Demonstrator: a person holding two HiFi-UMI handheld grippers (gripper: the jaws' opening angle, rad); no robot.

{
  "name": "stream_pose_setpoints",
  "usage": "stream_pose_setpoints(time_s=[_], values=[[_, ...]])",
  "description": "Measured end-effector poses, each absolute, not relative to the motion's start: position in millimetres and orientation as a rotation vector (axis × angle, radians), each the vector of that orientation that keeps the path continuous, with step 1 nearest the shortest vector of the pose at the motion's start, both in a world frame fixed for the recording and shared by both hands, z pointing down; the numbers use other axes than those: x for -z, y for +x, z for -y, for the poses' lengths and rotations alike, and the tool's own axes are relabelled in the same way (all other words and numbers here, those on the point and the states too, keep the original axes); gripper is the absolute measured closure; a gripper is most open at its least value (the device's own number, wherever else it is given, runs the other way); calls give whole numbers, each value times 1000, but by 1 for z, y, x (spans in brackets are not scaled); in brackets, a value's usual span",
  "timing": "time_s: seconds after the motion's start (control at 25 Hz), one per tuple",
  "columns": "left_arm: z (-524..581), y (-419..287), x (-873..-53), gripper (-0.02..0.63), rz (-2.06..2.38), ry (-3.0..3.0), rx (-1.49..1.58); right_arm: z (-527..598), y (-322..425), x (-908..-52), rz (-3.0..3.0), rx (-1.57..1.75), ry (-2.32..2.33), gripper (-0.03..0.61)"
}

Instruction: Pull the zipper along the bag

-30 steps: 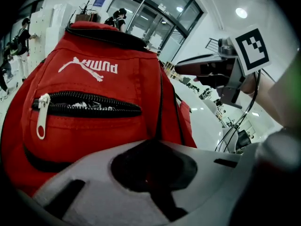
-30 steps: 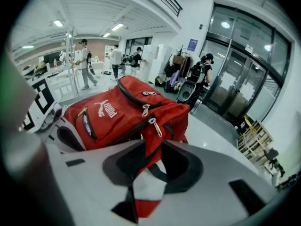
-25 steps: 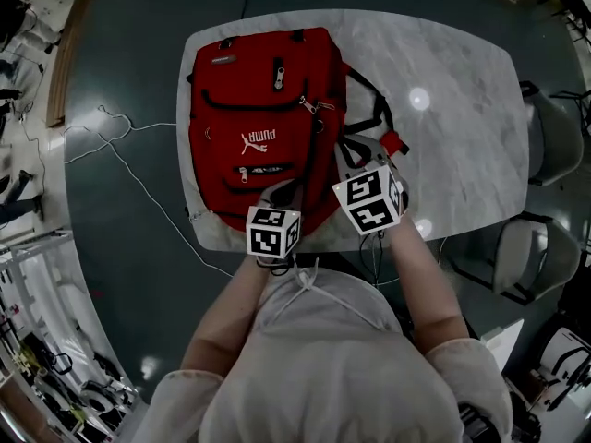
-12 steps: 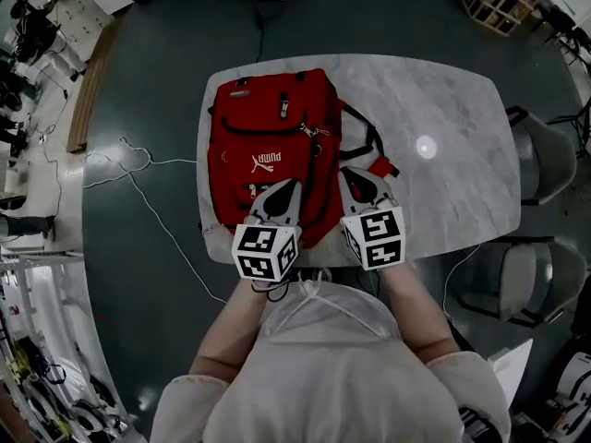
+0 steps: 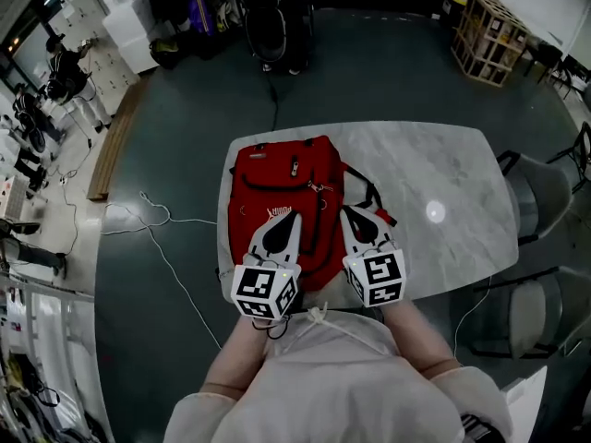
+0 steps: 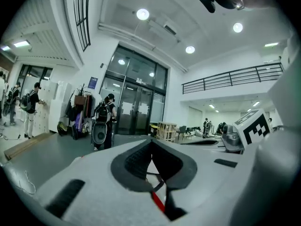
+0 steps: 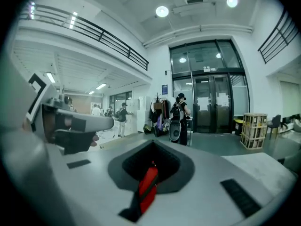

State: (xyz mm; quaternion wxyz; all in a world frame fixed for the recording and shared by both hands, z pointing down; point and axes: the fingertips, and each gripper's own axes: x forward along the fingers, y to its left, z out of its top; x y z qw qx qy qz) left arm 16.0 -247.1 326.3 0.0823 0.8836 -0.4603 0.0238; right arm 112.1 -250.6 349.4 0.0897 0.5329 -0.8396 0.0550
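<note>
A red backpack (image 5: 277, 178) lies flat on the left part of the marble table (image 5: 434, 173), its front face up. Zipper pulls (image 5: 321, 189) sit on its right side and one on the top pocket (image 5: 295, 166). My left gripper (image 5: 292, 218) hangs over the bag's near half, jaws shut with nothing between them. My right gripper (image 5: 346, 209) is over the bag's right edge beside the black straps (image 5: 369, 192), also shut. Both gripper views look out level across the hall; only a red and black strap (image 7: 148, 185) shows below the closed jaws.
Grey chairs stand at the table's right (image 5: 545, 187) and near right (image 5: 526, 317). A white cable (image 5: 157, 220) trails on the floor at left. A wooden crate (image 5: 489, 26) and people with bags (image 5: 268, 17) are at the far end of the hall.
The head view has lifted, so the table looks smaller and farther off. Both grippers have drawn level side by side over the bag's near end, and their views point across the room.
</note>
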Motion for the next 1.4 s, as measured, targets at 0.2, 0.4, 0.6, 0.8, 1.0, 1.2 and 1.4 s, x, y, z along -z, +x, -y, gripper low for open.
stream_pose_setpoints(time_s=[0.2, 0.4, 0.6, 0.8, 1.0, 1.2, 1.4], values=[[248, 20, -313, 595, 1374, 2676, -46, 247, 117, -335, 2510, -82, 1630, 552], [247, 18, -310, 595, 1369, 2680, -37, 244, 114, -330, 2525, -59, 1640, 552], [249, 16, -314, 595, 1355, 2668, -41, 243, 111, -335, 2519, -72, 1633, 552], [247, 14, -315, 595, 1363, 2677, -65, 241, 108, -339, 2510, -101, 1636, 552], [249, 15, -323, 595, 1356, 2667, -76, 242, 110, -347, 2517, -174, 1653, 552], [251, 12, -324, 595, 1350, 2650, -80, 244, 110, -344, 2521, -180, 1665, 552], [256, 9, -331, 595, 1349, 2645, -92, 249, 107, -351, 2516, -189, 1660, 552]])
